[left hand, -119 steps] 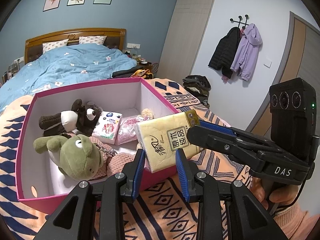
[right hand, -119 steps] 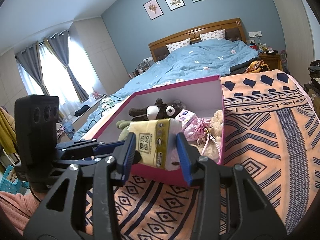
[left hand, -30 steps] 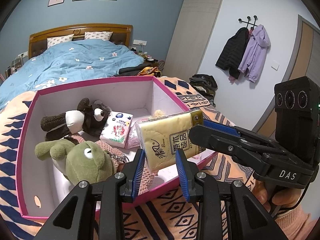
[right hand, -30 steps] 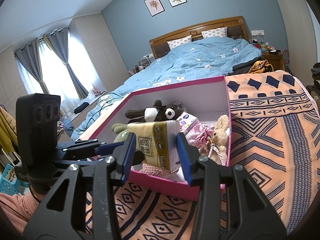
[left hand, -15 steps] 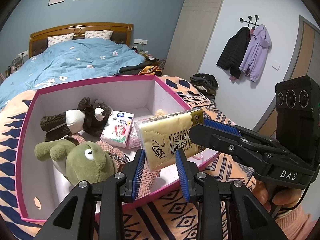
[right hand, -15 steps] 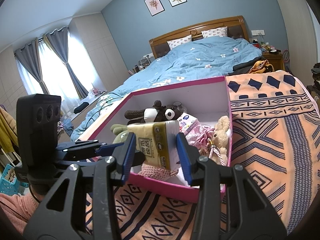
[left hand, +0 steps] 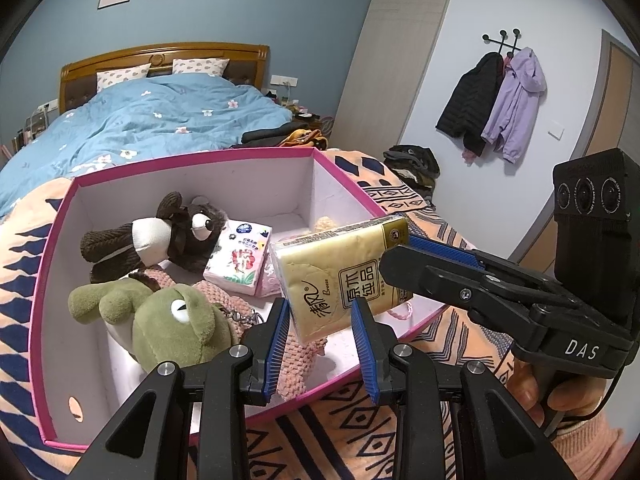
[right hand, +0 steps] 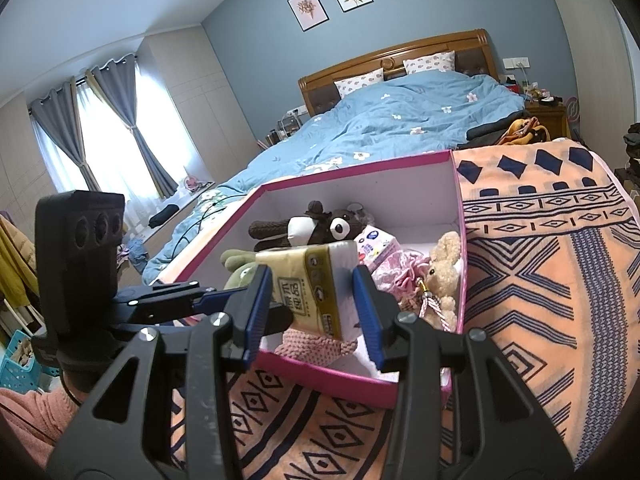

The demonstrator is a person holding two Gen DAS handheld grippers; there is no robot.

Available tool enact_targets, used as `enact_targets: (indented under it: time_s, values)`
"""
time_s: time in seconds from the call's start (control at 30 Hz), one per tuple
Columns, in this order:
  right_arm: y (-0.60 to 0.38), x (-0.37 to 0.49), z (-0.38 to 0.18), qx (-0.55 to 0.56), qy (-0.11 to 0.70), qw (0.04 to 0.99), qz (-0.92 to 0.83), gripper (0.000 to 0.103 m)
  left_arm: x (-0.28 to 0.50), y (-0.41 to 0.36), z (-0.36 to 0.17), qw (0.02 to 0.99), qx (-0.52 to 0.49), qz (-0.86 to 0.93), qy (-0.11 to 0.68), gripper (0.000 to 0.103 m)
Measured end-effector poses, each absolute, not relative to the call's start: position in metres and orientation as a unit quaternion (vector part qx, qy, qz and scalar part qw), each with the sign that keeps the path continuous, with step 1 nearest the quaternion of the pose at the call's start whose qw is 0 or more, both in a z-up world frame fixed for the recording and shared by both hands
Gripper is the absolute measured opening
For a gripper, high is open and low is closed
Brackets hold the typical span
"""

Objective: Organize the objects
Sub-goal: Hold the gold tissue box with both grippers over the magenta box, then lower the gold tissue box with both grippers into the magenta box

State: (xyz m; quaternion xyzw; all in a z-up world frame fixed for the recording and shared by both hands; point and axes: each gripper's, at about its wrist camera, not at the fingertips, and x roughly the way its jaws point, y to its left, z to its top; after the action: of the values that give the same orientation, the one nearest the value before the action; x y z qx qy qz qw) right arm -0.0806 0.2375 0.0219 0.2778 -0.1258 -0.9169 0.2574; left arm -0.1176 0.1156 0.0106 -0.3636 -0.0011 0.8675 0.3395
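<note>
A yellow tissue pack (left hand: 340,276) hangs over the near part of the pink box (left hand: 192,156), held from two sides. My left gripper (left hand: 320,312) is shut on its near end and my right gripper (right hand: 314,284) is shut on its other end (right hand: 312,286). In the box (right hand: 352,172) lie a green frog plush (left hand: 172,320), a brown plush (left hand: 160,236), a small floral tissue pack (left hand: 240,256), a pink knitted item (right hand: 316,346) and a cream bunny charm (right hand: 442,264).
The box stands on an orange and navy patterned cloth (right hand: 540,280). Behind it is a bed with a blue duvet (left hand: 160,120). Coats (left hand: 496,100) hang on the right wall. Curtains (right hand: 104,132) frame a window at left.
The tissue pack, held by both grippers, has moved forward over the box and slightly lower. Both grippers stay shut on it.
</note>
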Motion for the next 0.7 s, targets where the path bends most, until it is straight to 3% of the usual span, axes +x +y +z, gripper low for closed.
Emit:
enact_targets:
  time_s: [0.7]
  values:
    - [0.2386, -0.0890, 0.0170, 0.288, -0.136, 0.259, -0.912, 0.045, -0.1279, 0.1230, 0.0045, 0.329, -0.378, 0.865, 0.009, 0.032]
